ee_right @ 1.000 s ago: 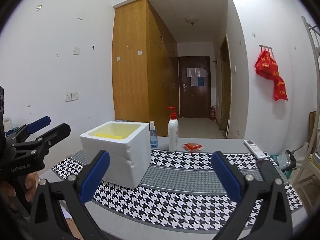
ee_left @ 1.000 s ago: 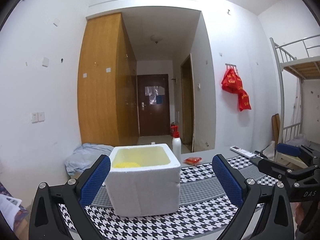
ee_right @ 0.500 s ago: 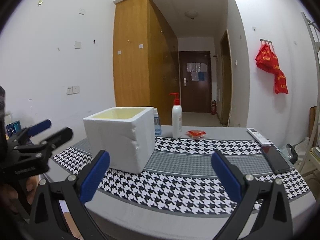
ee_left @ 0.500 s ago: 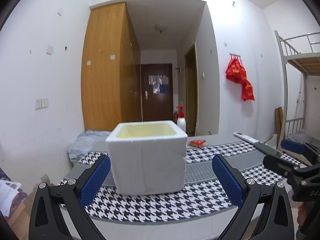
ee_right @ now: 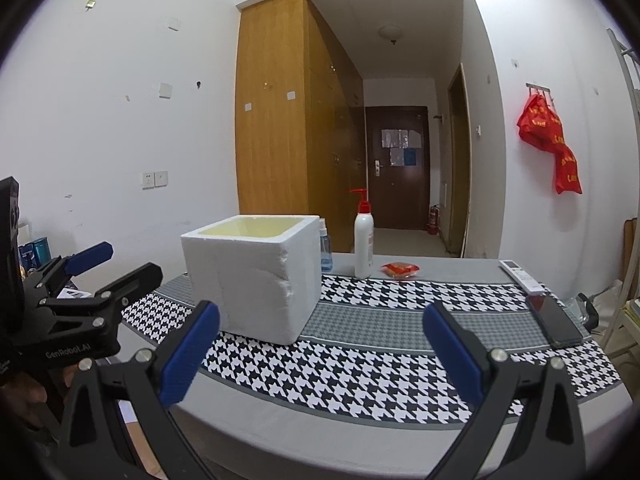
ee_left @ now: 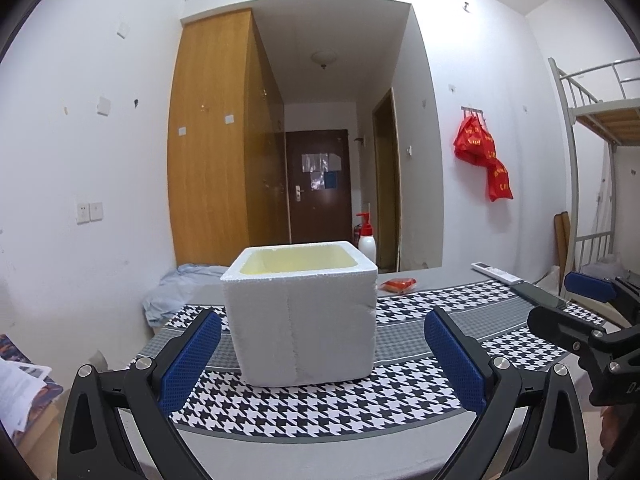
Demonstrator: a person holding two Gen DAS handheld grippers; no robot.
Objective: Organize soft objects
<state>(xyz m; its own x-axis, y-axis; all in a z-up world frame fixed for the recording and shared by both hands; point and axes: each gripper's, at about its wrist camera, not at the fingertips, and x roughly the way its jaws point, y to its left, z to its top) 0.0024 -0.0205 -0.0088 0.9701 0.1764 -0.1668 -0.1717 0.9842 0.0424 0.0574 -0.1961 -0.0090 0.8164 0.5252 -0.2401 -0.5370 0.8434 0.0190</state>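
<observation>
Both grippers are spread wide and empty. The foam box point(ee_left: 302, 312) stands on the cloth point(ee_left: 400, 396) ahead, between the left gripper point(ee_left: 322, 354) fingers, and ahead-left of the right gripper point(ee_right: 320, 350).

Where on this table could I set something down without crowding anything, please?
The widest bare patch is the cloth between the foam box and the phone. The strip in front of the box is also free. The far edge is crowded: spray bottle, pump bottle, red packet, and the remote.
</observation>
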